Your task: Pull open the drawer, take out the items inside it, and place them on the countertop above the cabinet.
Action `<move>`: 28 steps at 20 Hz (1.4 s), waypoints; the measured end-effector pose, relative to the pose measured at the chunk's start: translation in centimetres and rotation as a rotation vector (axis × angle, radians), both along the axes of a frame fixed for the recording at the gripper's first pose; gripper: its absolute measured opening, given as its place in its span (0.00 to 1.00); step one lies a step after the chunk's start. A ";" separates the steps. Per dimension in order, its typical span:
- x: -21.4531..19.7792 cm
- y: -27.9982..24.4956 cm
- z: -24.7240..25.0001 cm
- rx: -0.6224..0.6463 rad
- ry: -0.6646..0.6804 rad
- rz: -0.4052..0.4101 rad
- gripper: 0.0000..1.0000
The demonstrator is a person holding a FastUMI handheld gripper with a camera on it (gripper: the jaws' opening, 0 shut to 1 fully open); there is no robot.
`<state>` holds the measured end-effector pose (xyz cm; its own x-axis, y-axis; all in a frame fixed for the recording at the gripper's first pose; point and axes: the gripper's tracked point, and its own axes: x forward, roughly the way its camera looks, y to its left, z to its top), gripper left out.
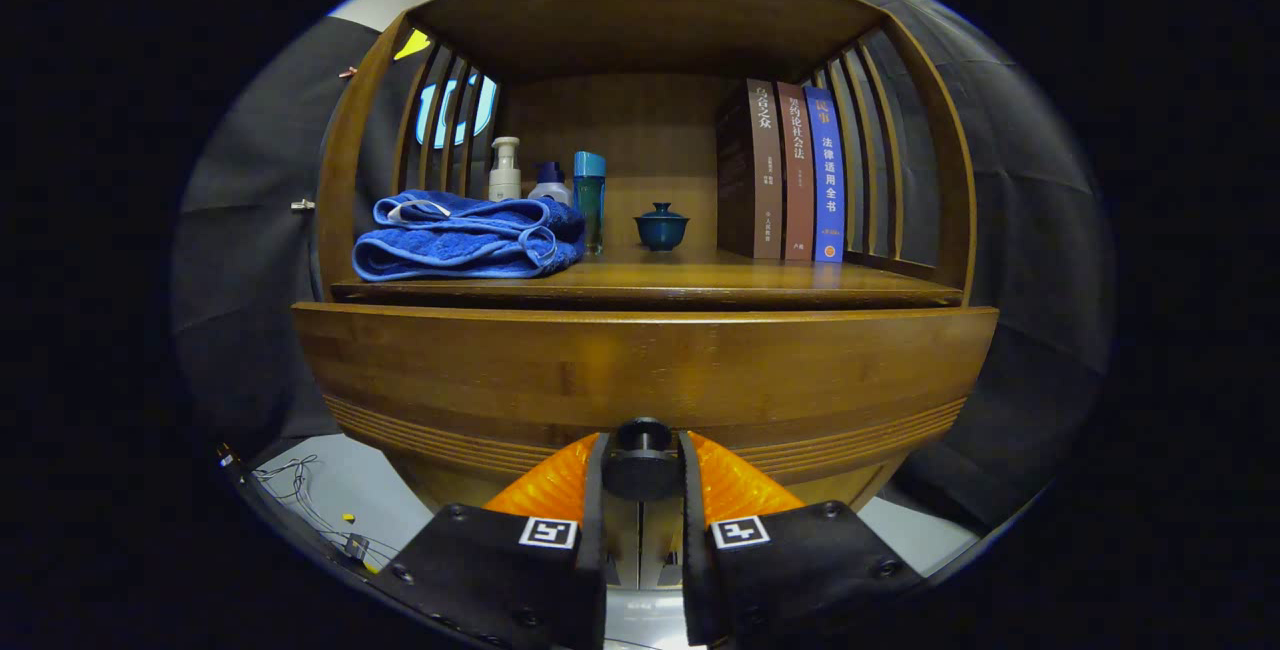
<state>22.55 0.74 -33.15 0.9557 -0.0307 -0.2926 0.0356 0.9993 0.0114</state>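
A wooden cabinet stands right in front of me. Its drawer front (640,370) fills the width below the countertop (650,282). A dark round knob (641,460) sticks out of the drawer's lower middle, and my gripper (641,475) is shut on it, one finger pressing each side. The drawer front stands slightly forward of the countertop edge, and the drawer's inside is hidden from me.
On the countertop lie a folded blue towel (465,238), a white pump bottle (505,170), a blue-capped bottle (589,198), a small dark lidded cup (661,227) and three upright books (790,172). Slatted wooden sides enclose the shelf. Loose wires (300,490) lie on the floor at the lower left.
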 end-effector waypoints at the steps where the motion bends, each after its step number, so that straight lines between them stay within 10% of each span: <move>1: -0.9 0.0 0.1 0.002 0.000 -0.001 0.34; 28: -11.8 -0.1 0.5 0.020 0.028 0.004 0.34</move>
